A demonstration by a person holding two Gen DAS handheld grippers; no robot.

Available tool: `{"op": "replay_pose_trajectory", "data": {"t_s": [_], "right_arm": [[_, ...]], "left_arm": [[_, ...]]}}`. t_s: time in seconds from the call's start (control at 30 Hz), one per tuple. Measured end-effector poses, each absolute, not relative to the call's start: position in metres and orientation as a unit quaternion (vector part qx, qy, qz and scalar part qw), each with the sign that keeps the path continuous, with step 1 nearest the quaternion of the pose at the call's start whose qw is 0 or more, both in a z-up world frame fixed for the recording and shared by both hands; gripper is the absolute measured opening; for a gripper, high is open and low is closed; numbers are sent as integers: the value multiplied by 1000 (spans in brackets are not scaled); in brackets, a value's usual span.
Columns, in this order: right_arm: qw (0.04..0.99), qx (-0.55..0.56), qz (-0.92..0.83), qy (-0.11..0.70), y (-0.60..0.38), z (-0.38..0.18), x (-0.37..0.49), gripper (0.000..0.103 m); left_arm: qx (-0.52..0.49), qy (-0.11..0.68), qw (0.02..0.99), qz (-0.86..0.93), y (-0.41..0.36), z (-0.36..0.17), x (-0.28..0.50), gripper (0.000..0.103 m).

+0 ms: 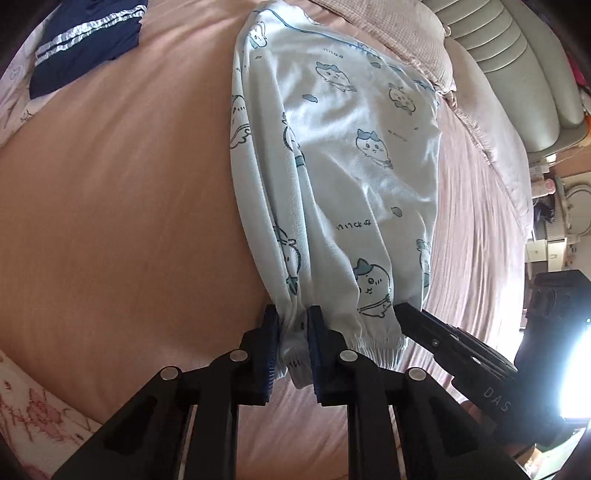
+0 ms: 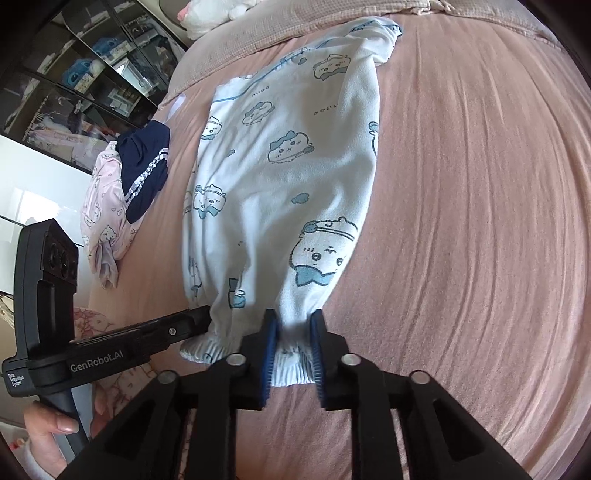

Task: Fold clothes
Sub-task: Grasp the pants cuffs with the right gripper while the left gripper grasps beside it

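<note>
Pale blue pyjama trousers [image 1: 332, 155] printed with cartoon animals lie lengthwise on a pink bed sheet [image 1: 129, 184], the legs stacked and the elastic cuffs nearest me. My left gripper [image 1: 291, 332] is shut on the left part of the cuffs, its blue pads pinching the gathered fabric. The right gripper's black finger [image 1: 436, 328] reaches in beside it. In the right wrist view the trousers [image 2: 288, 166] stretch away, and my right gripper [image 2: 293, 332] is shut on the right part of the cuffs. The left gripper's finger [image 2: 184, 325] touches the cuff edge at left.
A folded navy garment with silver stripes [image 1: 85, 48] lies at the far left, on a pink printed garment [image 2: 103, 206]. A pink pillow [image 1: 388, 26] and padded headboard [image 1: 517, 74] are beyond the trousers. A dark glass cabinet [image 2: 74, 85] stands beside the bed. A hand [image 2: 55, 424] holds the left gripper's handle.
</note>
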State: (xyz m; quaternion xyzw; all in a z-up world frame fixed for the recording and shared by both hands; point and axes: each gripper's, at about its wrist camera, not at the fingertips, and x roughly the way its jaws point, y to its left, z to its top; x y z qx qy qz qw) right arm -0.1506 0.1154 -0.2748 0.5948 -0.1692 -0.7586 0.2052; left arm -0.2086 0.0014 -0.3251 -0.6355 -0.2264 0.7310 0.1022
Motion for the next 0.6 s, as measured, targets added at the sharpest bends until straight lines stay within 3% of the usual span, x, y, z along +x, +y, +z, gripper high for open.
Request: {"op": "replay_pose_trajectory", "data": {"t_s": [0.6], "right_arm": [[202, 585, -766, -171, 135, -234, -98, 5]], "left_arm": [[-623, -276, 147, 717, -20, -294, -162, 7]]}}
